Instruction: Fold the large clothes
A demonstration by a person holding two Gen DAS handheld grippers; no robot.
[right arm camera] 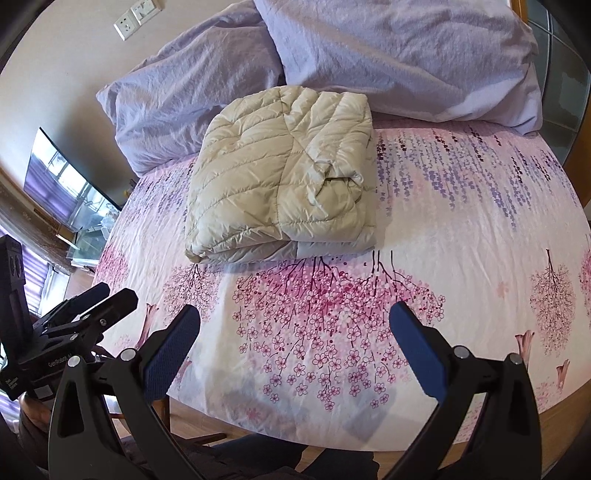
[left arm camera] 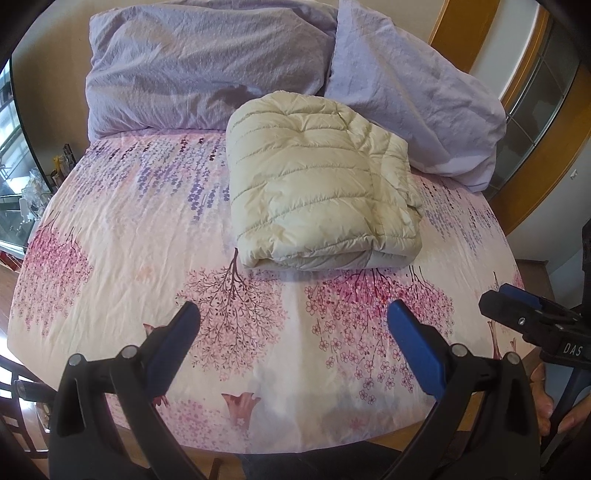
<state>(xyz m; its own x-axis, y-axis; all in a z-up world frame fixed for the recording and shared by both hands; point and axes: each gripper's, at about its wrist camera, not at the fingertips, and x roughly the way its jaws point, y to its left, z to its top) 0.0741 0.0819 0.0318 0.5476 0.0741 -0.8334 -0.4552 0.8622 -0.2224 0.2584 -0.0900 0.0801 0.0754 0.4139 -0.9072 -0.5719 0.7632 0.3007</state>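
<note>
Lying folded into a thick, puffy block, the cream quilted jacket (left arm camera: 317, 181) rests on the floral sheet (left arm camera: 129, 236) of the bed, toward the head end, its far edge just beside two lilac pillows (left arm camera: 199, 62) propped against the wall. The fold faces the near side, with layers stacked one over another along that edge.

Both tools are held back from it, over the near part of the bed. The left hand-held gripper (left arm camera: 293, 321) has its blue-padded fingers (left arm camera: 173, 343) spread wide with nothing between them but the pink blossom print below. The right hand-held gripper (right arm camera: 295, 321) is spread just as wide and equally empty. Neither touches the jacket.

From the left wrist view the right tool shows at the right edge, with a person's fingers (left arm camera: 546, 402) around its handle. From the right wrist view the left tool shows at the left edge. A wall socket (right arm camera: 127, 24) sits above the pillows, and a wooden frame (left arm camera: 465, 33) stands to the right of the bed.
</note>
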